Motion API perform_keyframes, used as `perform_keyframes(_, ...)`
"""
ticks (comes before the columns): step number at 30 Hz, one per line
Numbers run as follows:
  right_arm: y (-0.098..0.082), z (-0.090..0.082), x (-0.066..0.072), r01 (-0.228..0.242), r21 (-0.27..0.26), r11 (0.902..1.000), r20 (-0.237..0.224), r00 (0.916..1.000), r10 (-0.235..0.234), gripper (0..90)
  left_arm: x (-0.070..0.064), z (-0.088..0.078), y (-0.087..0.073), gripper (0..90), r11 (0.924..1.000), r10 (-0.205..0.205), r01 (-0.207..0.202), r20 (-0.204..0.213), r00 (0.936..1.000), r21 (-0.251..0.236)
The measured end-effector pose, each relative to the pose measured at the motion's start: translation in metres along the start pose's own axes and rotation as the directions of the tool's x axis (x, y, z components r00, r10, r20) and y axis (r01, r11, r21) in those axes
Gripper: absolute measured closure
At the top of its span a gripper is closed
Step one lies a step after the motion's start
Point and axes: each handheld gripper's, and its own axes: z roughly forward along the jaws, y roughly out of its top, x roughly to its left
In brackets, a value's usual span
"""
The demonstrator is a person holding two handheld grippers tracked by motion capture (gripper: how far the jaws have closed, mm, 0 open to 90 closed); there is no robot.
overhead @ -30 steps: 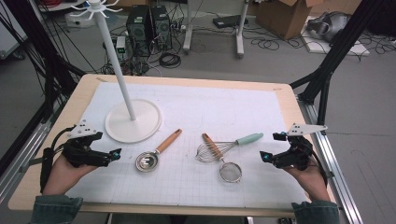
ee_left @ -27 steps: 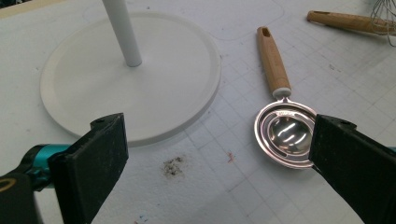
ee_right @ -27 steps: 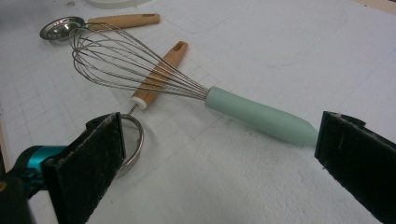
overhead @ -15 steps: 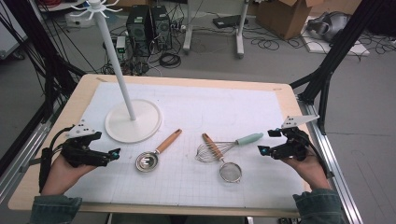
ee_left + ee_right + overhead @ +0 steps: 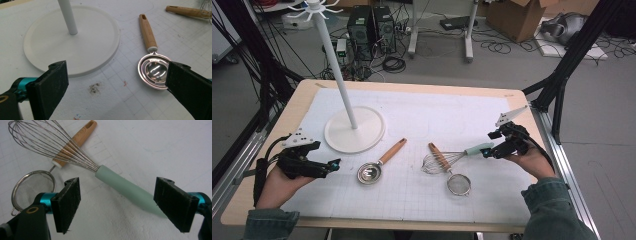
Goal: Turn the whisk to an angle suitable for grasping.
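The right gripper [image 5: 486, 151] sits at the right side of the counter [image 5: 512, 102], its jaws apart and astride the pale green handle of the whisk [image 5: 125, 188]; they have just been closing, yet the pads [image 5: 71, 200] stand clear of the handle on both sides, so nothing is grasped; the whisk lies flat on the white mat [image 5: 432, 120], its wire head [image 5: 435, 162] crossing over the wooden handle of a small strainer [image 5: 458, 183]; the left gripper [image 5: 331, 166] rests near the left edge, released, its jaws wide and holding nothing; just beyond its tips lies a metal spoon with a wooden handle [image 5: 153, 68], beside the round base of a white stand [image 5: 355, 129].
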Motion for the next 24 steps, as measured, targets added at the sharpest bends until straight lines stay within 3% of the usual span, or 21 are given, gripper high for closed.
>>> perform_keyframes(8, 0.006, 0.016, -0.006, 0.05, 0.055, 0.9973, -0.046, 0.9978, -0.047, 27.2, 0.002, 0.0, -0.001, 5.2, 1.0, -0.004, 0.004, 0.0, 1.0, 0.0)
perform_keyframes(11, 0.007, 0.025, -0.006, 0.103, 0.08, 0.9914, -0.046, 0.994, -0.1, 32.0, 0.002, 0.0, -0.001, 5.2, 1.0, -0.007, 0.007, 0.0, 1.0, -0.005)
perform_keyframes(24, 0.012, 0.05, -0.007, 0.186, 0.124, 0.9746, -0.078, 0.981, -0.178, 31.1, 0.001, 0.004, -0.002, 5.2, 0.9999, -0.009, 0.009, 0.01, 0.9999, 0.011)
